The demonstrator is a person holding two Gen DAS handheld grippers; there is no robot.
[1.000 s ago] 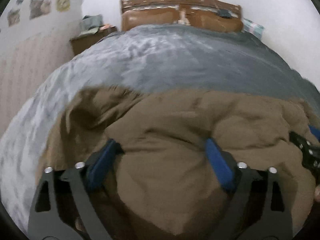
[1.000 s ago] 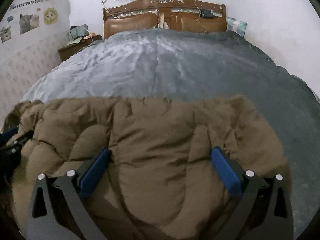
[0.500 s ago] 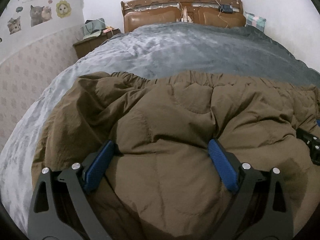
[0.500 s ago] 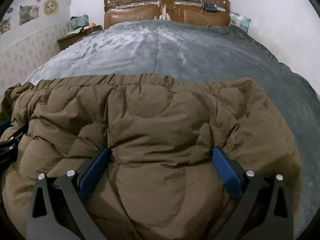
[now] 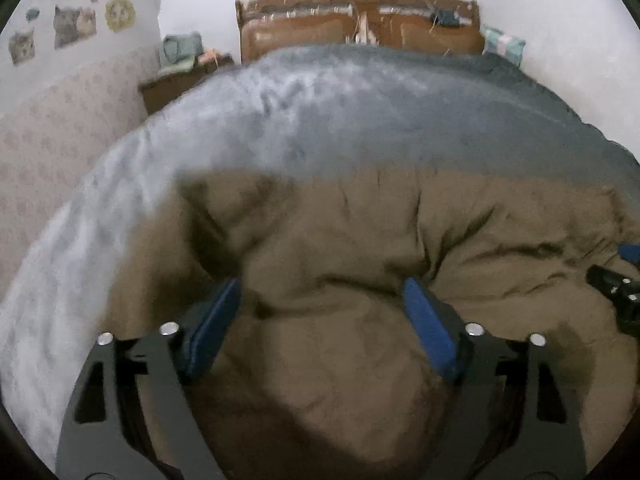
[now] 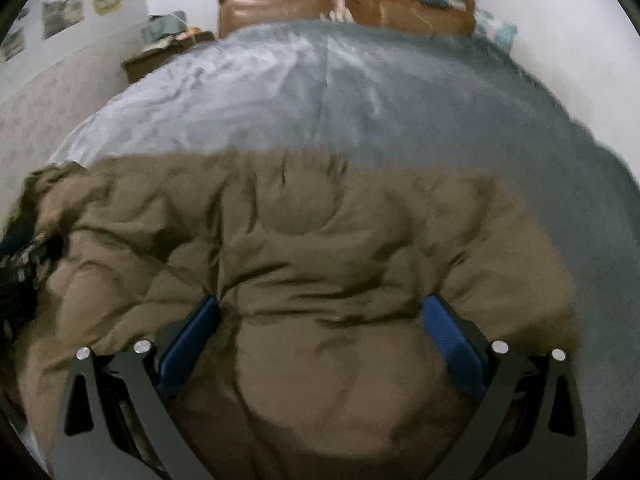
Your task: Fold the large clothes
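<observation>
— Left claw point(image 5: 322, 322) is closing on a fat bunch of the brown puffy jacket point(image 5: 360, 248), pads already pressing into it; right claw point(image 6: 320, 340) is clamped wide on another bunch

— Where's the jacket?

— On the bed point(image 5: 360, 120), at its near end

— Tips for the fold?

— I'd keep both hands level, carry the edge over evenly, and squeeze deep, since padding slips

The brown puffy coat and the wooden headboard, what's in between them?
Only the grey blanket on the bed lies between the brown coat and the headboard. Nothing sits on that stretch; both wrist views show it.
</observation>
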